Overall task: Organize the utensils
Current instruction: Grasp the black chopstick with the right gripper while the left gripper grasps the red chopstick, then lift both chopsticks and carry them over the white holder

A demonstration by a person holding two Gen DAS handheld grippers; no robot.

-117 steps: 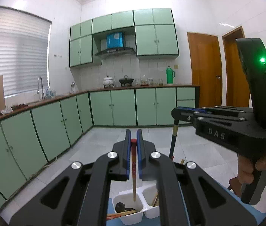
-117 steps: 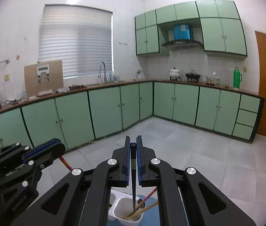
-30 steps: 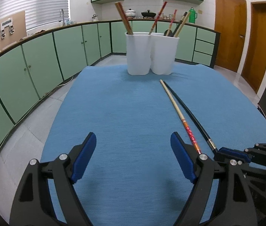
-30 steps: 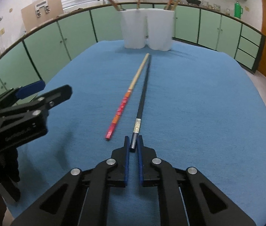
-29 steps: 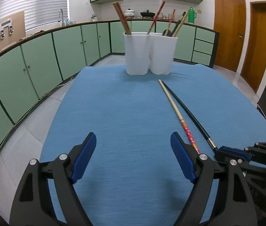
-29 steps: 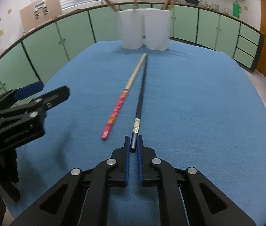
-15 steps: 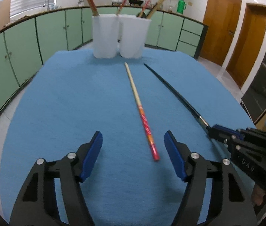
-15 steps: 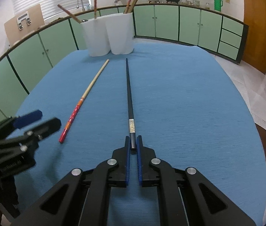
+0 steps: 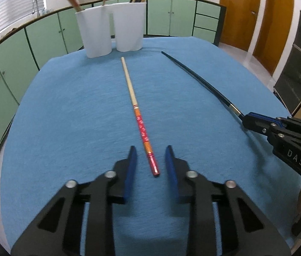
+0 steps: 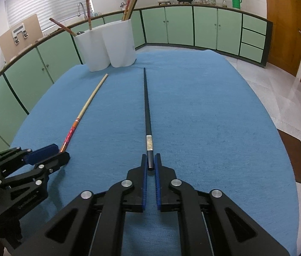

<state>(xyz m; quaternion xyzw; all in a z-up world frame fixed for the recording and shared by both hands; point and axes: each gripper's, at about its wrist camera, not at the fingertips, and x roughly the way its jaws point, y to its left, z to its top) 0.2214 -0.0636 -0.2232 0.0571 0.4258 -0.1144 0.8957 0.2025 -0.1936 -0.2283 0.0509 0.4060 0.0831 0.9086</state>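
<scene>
A red-and-tan chopstick (image 9: 138, 115) lies on the blue cloth, its red end between the open fingers of my left gripper (image 9: 151, 152), with a gap on both sides. It also shows in the right wrist view (image 10: 82, 113). A black chopstick (image 10: 146, 111) lies on the cloth, and my right gripper (image 10: 149, 160) is shut on its near end. In the left wrist view the black chopstick (image 9: 201, 81) runs to the right gripper (image 9: 246, 120). A white two-cup utensil holder (image 9: 112, 28) with several chopsticks stands at the table's far end.
The blue cloth (image 10: 203, 111) covers the whole table. Green kitchen cabinets (image 10: 205, 27) run along the walls, with wooden doors (image 9: 235, 12) to the right. The table's edges drop to tiled floor (image 10: 289, 89) on all sides.
My left gripper has moved forward and right over the red end of the red-and-tan chopstick and its fingers have narrowed around it. My right gripper stays shut on the black chopstick.
</scene>
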